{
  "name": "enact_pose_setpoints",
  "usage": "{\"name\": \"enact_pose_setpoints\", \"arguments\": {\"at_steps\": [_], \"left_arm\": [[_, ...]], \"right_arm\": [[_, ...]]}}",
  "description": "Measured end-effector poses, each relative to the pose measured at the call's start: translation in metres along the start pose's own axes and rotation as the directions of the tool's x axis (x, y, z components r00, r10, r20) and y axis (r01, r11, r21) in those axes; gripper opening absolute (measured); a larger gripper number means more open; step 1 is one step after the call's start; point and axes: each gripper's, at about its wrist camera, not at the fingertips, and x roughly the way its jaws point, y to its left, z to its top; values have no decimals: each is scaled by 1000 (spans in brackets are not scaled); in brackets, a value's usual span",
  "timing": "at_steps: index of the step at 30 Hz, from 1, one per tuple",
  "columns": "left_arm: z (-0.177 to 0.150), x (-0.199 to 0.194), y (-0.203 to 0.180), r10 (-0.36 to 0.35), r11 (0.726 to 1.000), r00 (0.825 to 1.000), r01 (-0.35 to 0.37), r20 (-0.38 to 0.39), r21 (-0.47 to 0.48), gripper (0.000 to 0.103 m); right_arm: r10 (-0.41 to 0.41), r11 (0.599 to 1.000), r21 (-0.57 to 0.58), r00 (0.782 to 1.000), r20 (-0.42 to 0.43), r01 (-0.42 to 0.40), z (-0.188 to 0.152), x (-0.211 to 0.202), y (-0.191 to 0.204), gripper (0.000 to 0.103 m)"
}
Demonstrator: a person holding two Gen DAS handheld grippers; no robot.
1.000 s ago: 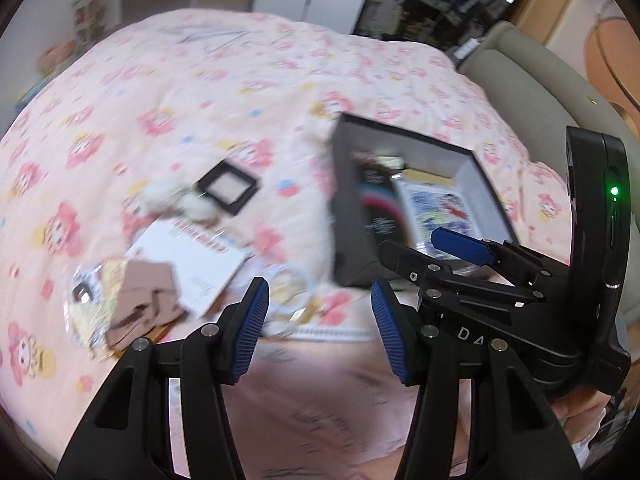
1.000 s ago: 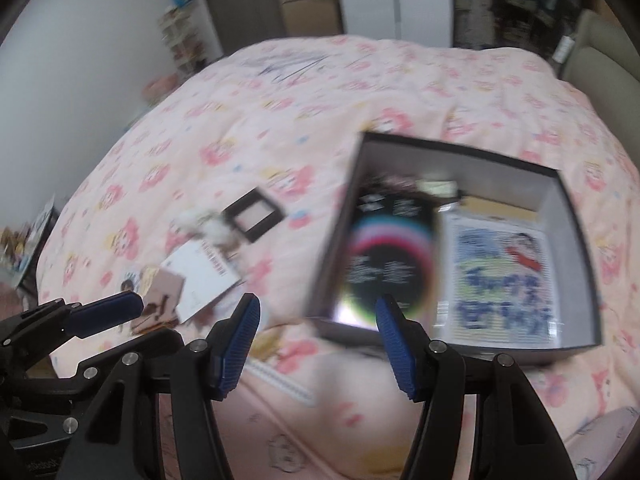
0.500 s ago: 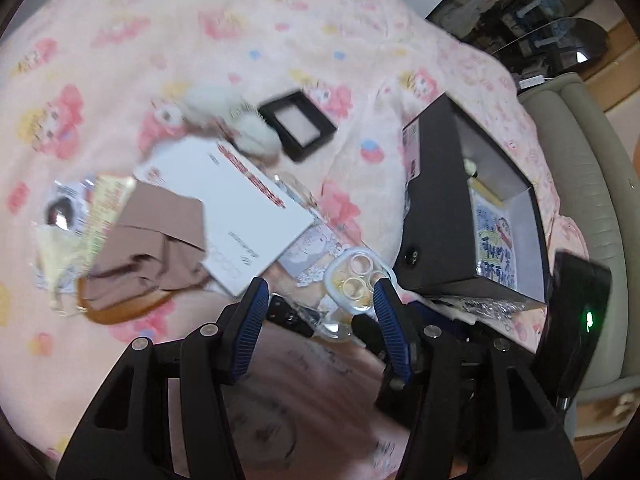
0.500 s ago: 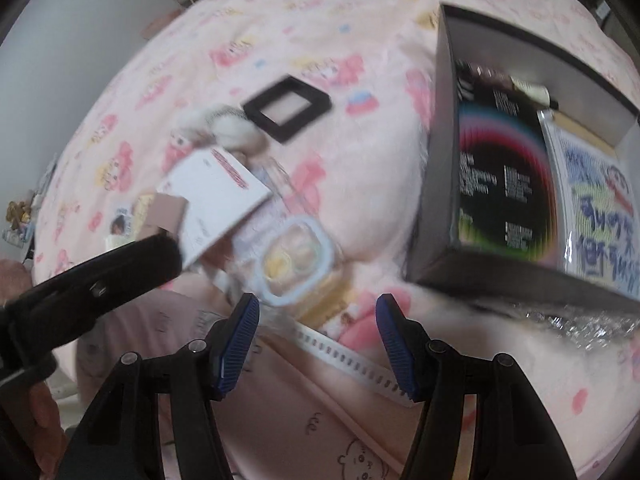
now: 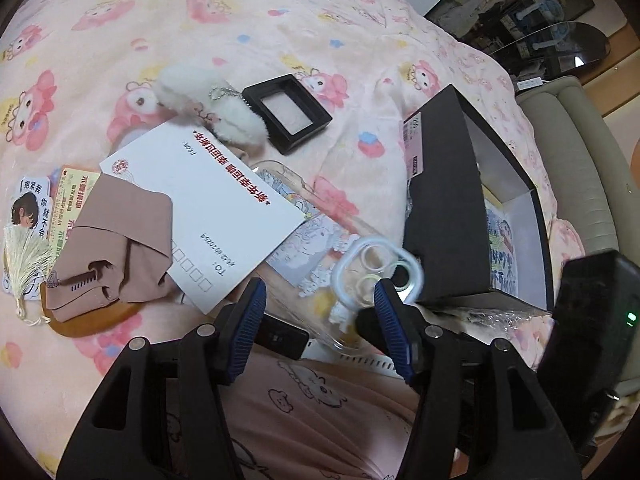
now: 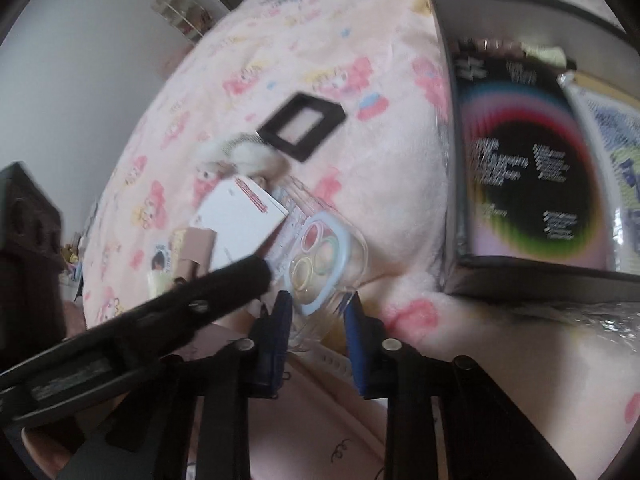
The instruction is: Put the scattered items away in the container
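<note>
Right tool (image 6: 316, 312) closing on near end of clear phone case (image 6: 326, 264), case between pads, long axis running away toward envelope. Black box (image 6: 520, 272) just right. Left tool (image 5: 318, 314) released, hovering beside.

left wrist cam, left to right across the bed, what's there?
Tassel → tan cloth → white envelope → black frame → clear phone case → black box
</note>
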Motion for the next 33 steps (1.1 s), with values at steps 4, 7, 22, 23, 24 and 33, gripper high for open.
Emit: {"name": "enact_pose_setpoints", "arguments": {"at_steps": [4,7,22,23,24,33], "left_arm": [[-1,-2,-5,-29,999,1000,29,-1,23,57],[0,2,-15,-24,998,999,25,-21,54,57],[5,31,-33,-21,997,996,28,-92,73,59],[5,32,-36,-34,996,995,42,-94,79,59],[5,34,-39,-48,994,994,57,-97,89,59],[-7,50,-60,-98,970,975,139,-199,200,60]], "right_arm": [[14,1000,-12,999,47,-14,-6,-24,-6,18],[29,1000,6,998,49,-30,-10,-36,-18,18],[-5,996,86,999,34,2,-50,-90,-83,18],[-15,995,98,999,29,12,-50,-90,-88,19],[-25,993,116,999,26,22,-49,-89,-93,21],[-89,985,150,996,27,84,-44,-87,-105,32]]}}
